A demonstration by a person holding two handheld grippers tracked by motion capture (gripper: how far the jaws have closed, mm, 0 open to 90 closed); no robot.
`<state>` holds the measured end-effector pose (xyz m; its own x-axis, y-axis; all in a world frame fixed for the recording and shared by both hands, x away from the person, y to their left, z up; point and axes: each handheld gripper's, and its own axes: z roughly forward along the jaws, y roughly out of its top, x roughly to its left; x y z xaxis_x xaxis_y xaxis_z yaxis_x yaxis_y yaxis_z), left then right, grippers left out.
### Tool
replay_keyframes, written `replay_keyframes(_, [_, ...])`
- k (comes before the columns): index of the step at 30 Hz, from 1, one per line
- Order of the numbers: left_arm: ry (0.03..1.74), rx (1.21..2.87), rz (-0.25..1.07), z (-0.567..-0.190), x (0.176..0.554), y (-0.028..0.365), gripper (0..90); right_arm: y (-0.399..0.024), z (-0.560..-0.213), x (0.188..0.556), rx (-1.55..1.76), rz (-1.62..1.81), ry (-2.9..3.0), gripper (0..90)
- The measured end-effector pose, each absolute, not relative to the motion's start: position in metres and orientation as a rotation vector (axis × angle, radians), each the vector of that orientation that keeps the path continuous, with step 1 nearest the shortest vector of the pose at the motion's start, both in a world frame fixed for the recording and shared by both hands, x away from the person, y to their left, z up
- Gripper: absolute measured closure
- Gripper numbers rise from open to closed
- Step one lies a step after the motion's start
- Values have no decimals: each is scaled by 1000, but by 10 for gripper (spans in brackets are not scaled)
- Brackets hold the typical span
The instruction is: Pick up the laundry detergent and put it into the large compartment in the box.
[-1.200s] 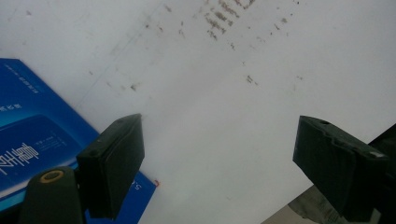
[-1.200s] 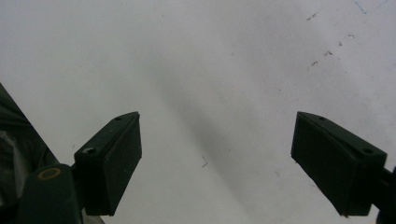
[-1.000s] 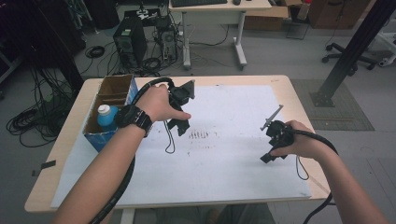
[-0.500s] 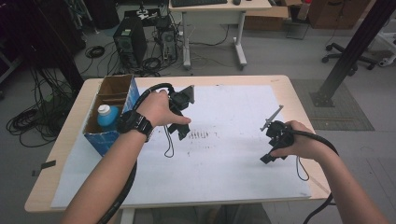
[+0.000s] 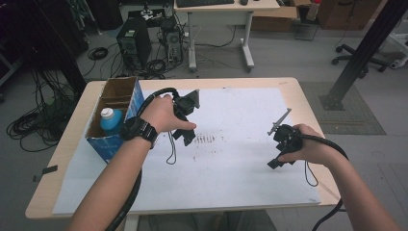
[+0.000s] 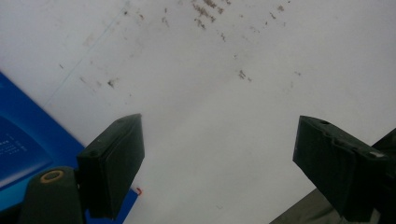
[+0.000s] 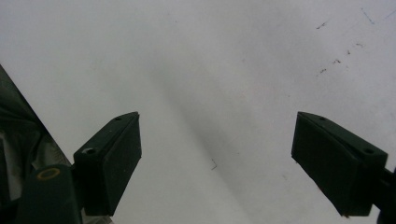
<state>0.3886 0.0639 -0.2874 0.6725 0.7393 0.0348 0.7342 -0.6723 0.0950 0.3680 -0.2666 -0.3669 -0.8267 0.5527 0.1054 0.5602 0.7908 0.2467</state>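
My left gripper (image 5: 186,136) hangs over the white sheet (image 5: 231,168), just right of a blue cardboard box (image 5: 115,144). Its jaws stand wide apart with nothing between them, and the left gripper view (image 6: 219,154) has smudged white paper under them. A corner of the blue box (image 6: 18,140) lies at that view's left edge. My right gripper (image 5: 275,161) rests low near the table's right side. It is open too, and in the right gripper view (image 7: 217,158) bare white paper lies between the pads.
The box stands at the table's left edge with its top open, and a blue-capped bottle (image 5: 110,120) stands in it. Dark smudges (image 5: 204,139) mark the sheet's middle. Cables trail from both grippers. A desk, computer towers and cables stand on the floor beyond the table.
The left hand has drifted a little toward the near-left, closer to the box. The right hand has stayed where it was.
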Motion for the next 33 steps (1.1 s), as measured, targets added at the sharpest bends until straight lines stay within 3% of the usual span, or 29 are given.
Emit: replay_keyframes(33, [1198,2817,98,-284,391,54,168,-268,-359,362,-926,-424,-2956,162])
